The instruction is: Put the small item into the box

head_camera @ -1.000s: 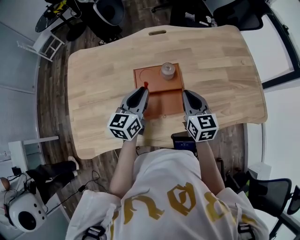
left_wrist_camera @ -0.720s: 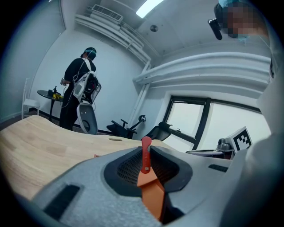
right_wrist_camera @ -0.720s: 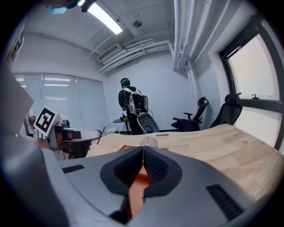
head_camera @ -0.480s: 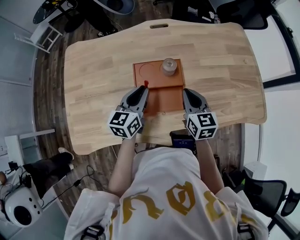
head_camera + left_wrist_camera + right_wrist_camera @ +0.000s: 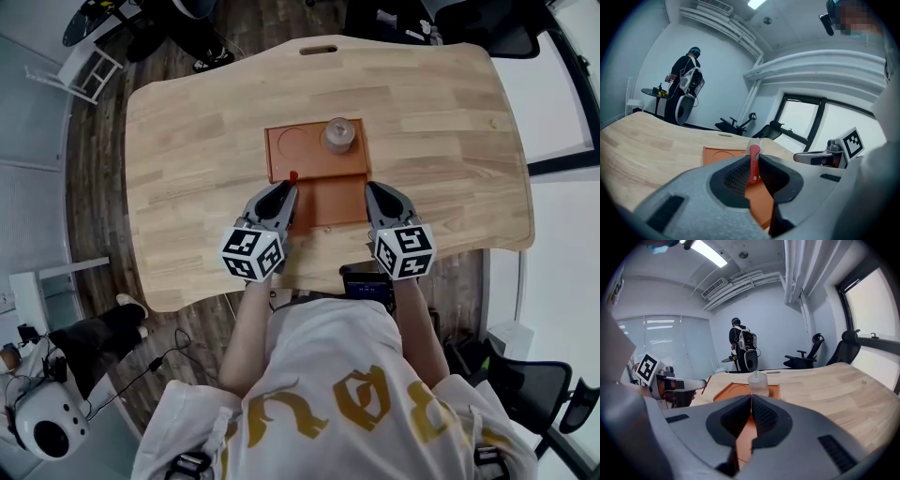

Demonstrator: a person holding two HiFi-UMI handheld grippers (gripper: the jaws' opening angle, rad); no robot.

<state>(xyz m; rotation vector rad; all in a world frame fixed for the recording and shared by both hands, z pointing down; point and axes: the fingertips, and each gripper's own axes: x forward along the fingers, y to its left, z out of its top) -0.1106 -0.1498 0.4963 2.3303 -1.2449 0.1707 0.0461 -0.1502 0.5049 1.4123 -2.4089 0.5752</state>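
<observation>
Only your left gripper view shows the grip plainly: your left gripper (image 5: 753, 158) is clenched on the small red item (image 5: 753, 165), a thin strip standing upright between the 2 pads with its rounded top poking above them. In the head view that item is just a red speck (image 5: 292, 175) at the tip of the left gripper (image 5: 288, 188), over the left edge of the orange box (image 5: 328, 199) in the middle of the frame.

Your right gripper view shows its 2 jaws pressed together with nothing between them. The right gripper (image 5: 751, 401) points along the box (image 5: 729, 392), and in the head view the right gripper (image 5: 373, 189) sits at the box's right edge.

The head view alone gives you the layout: the box lies flat on the wooden table (image 5: 187, 141), with a round recess in its upper left part and a clear bottle (image 5: 338, 134) standing in its upper right part. The right gripper view shows that bottle (image 5: 758, 383) upright, straight ahead of the jaws.

In both gripper views the grey gripper body fills the lower half and hides the near part of the box. A person (image 5: 740, 341) stands at the far wall, and office chairs (image 5: 806, 355) stand right of centre.
</observation>
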